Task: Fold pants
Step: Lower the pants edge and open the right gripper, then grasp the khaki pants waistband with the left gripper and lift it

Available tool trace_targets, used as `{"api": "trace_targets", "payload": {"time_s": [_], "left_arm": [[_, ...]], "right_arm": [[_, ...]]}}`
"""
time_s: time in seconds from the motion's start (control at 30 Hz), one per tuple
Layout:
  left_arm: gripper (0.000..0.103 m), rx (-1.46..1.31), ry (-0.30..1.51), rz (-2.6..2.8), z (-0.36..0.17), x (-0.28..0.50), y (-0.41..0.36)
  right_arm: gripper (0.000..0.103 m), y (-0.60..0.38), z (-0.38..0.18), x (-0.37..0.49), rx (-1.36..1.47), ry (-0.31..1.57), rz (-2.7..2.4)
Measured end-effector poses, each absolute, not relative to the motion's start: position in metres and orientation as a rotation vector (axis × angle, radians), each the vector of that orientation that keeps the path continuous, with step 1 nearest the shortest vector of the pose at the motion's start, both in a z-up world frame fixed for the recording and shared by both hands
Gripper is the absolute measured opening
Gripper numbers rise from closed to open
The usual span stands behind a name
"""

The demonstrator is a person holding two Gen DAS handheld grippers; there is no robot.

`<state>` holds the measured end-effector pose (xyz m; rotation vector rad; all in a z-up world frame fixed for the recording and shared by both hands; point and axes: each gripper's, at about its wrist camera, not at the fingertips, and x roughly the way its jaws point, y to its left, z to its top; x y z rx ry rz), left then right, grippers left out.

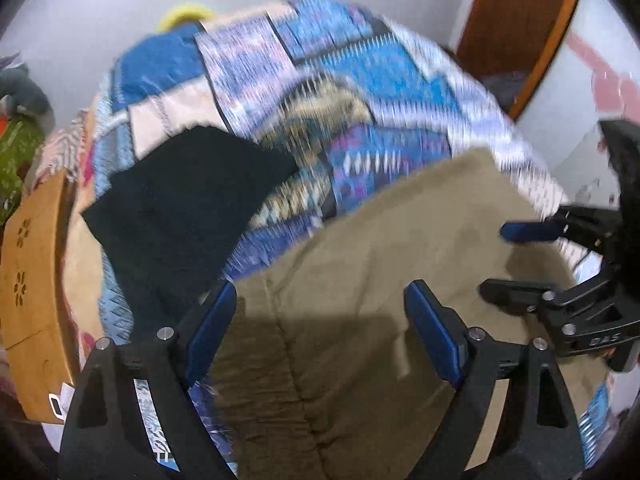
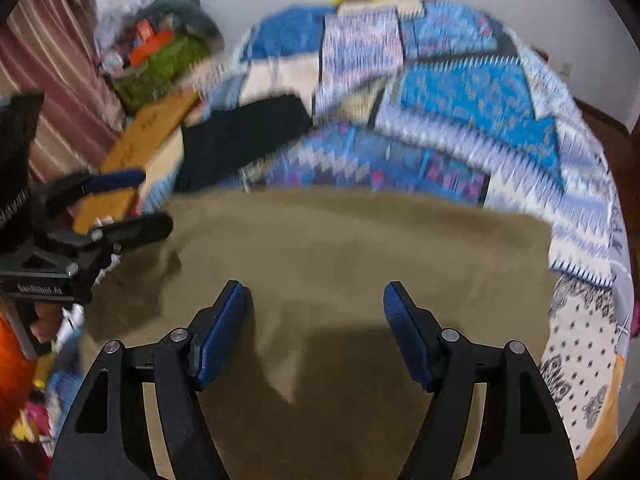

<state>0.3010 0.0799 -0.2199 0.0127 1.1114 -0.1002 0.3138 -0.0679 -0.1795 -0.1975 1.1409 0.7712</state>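
On the bed (image 2: 500,92), over a blue patterned quilt, the khaki pants (image 2: 360,248) lie spread flat and fill the lower half of both views. Their near end is cut off by the bottom edge, so I cannot tell how many layers are there. The left gripper (image 1: 320,328) hangs above the pants with its jaws wide apart and nothing between them; the blue pads do not touch the cloth. The right gripper (image 2: 316,328) stands the same way, open and empty, over the middle of the pants. From the left wrist it shows at 3 o'clock, partly cut by the frame edge. A black garment (image 1: 184,208) lies at 10 o'clock on the quilt, just beside the pants' edge. A brown cardboard box (image 1: 32,280) sits at 9 o'clock. Both pictures are blurred, and the coloured heap (image 2: 160,60) at 11 o'clock is perhaps clothing.
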Motion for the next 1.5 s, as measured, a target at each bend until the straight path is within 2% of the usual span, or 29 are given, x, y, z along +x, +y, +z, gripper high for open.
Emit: {"api": "trace_targets", "payload": {"time_s": [0.13, 0.4, 0.77, 0.87, 1.2, 1.5], "left_arm": [[0.091, 0.026, 1.118, -0.091, -0.233, 0.292, 0.077], [0.091, 0.035, 1.114, -0.082, -0.225, 0.267, 0.078], [0.095, 0.071, 1.049, -0.029, -0.216, 0.207, 0.088], [0.095, 0.020, 1.024, 0.000, -0.214, 0.191, 0.099], [0.095, -0.050, 0.971, 0.058, -0.199, 0.161, 0.116], [0.095, -0.269, 0.990, -0.039, -0.180, 0.151, 0.115]], "right_arm": [[0.069, -0.081, -0.184, 0.305, -0.175, 1.167, 0.772], [0.069, -0.112, -0.182, 0.279, -0.162, 1.154, 0.750], [0.070, -0.149, -0.176, 0.234, -0.185, 1.068, 0.678], [0.074, -0.157, -0.175, 0.224, -0.182, 1.045, 0.646], [0.075, -0.179, -0.169, 0.212, -0.100, 1.039, 0.606], [0.075, -0.147, -0.137, 0.201, -0.110, 0.910, 0.682]]}}
